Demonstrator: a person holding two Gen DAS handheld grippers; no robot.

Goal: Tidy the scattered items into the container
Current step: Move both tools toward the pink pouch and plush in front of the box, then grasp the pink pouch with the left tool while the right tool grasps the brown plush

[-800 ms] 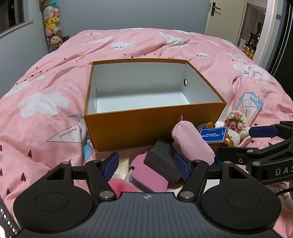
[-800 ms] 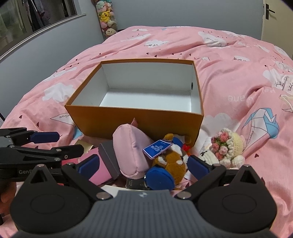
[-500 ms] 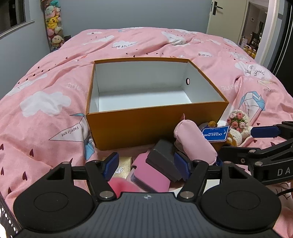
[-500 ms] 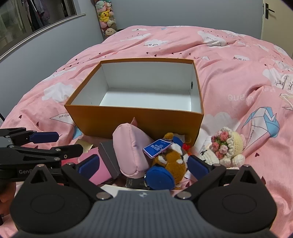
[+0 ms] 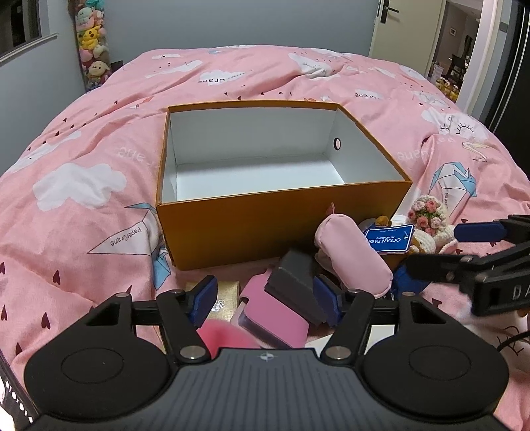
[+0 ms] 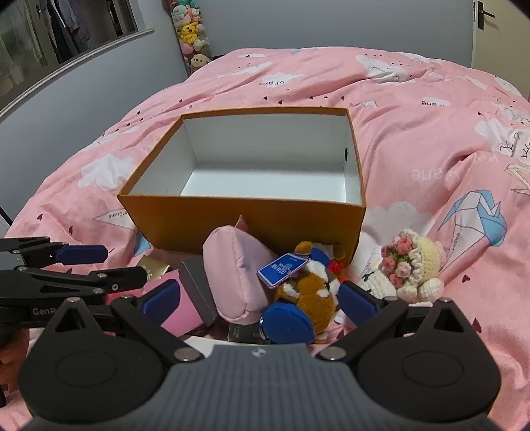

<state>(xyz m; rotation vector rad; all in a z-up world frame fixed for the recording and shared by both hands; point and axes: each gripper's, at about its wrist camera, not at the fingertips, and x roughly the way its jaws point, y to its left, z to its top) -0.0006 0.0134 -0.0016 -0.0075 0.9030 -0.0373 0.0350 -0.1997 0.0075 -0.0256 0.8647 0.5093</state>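
An empty orange box (image 5: pixel 265 225) (image 6: pixel 232 218) with a white inside sits on the pink bed. A heap of items lies in front of it. The heap holds a pink pouch (image 5: pixel 351 258) (image 6: pixel 235 275), a grey block (image 5: pixel 294 285) (image 6: pixel 195 285), a pink box (image 5: pixel 275 315), a gold box (image 5: pixel 227 295), a brown plush (image 6: pixel 311 291) with a blue tag (image 5: pixel 391 238), and a crochet doll (image 5: pixel 427 218) (image 6: pixel 410 265). My left gripper (image 5: pixel 265 298) is open over the pink box and grey block. My right gripper (image 6: pixel 260 301) is open above the plush and pouch. Neither grips anything.
The pink duvet (image 5: pixel 82 199) spreads around the box, rumpled at the right. Soft toys (image 6: pixel 192 36) hang in the far corner by the grey wall. A door (image 5: pixel 391 30) stands at the back right. In each view the other gripper shows at the side.
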